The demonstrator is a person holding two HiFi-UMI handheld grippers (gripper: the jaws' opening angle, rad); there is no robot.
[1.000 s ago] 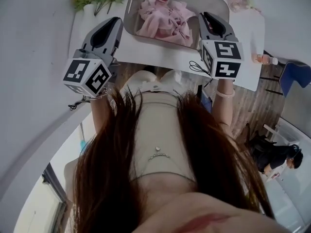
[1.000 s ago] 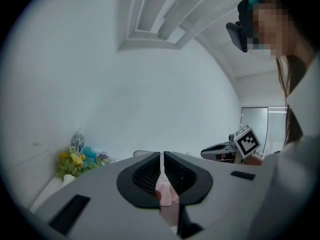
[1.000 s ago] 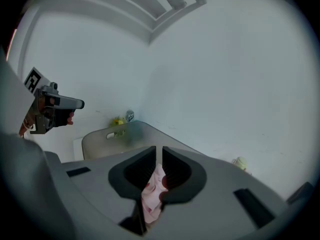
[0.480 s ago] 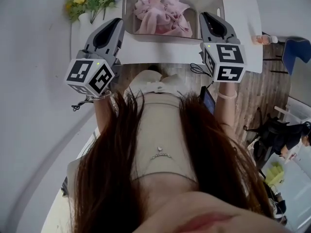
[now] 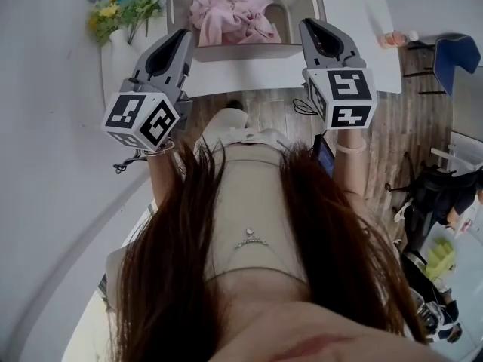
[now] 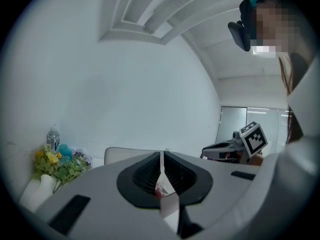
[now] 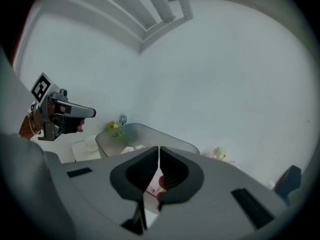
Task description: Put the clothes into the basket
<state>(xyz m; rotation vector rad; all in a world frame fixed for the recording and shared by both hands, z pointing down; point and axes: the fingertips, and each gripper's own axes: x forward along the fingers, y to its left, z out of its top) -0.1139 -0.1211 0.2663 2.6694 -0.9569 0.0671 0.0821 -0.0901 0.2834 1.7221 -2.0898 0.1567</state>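
Observation:
A grey basket [image 5: 241, 51] stands on the white table [image 5: 249, 78] at the top of the head view, with pink clothes [image 5: 230, 13] heaped inside. My left gripper [image 5: 181, 36] hovers at the basket's front left corner, shut and empty. My right gripper [image 5: 308, 26] is level with the front right corner, also shut with nothing held. In the left gripper view the jaws [image 6: 161, 156] meet in a thin line, with the basket rim [image 6: 125, 153] beyond. The right gripper view shows closed jaws [image 7: 159, 151] pointing at the basket [image 7: 145, 136].
A white vase of flowers [image 5: 124, 6] stands left of the basket. A small bottle [image 5: 396, 38] sits at the table's right end, near a blue chair [image 5: 460, 51]. Another person [image 5: 445, 194] is on the wooden floor at the right. A white wall runs along the left.
Both grippers have drawn back from the basket towards the person. The right one was over the basket's right rim and is now in front of it. The basket has slid up in the head view.

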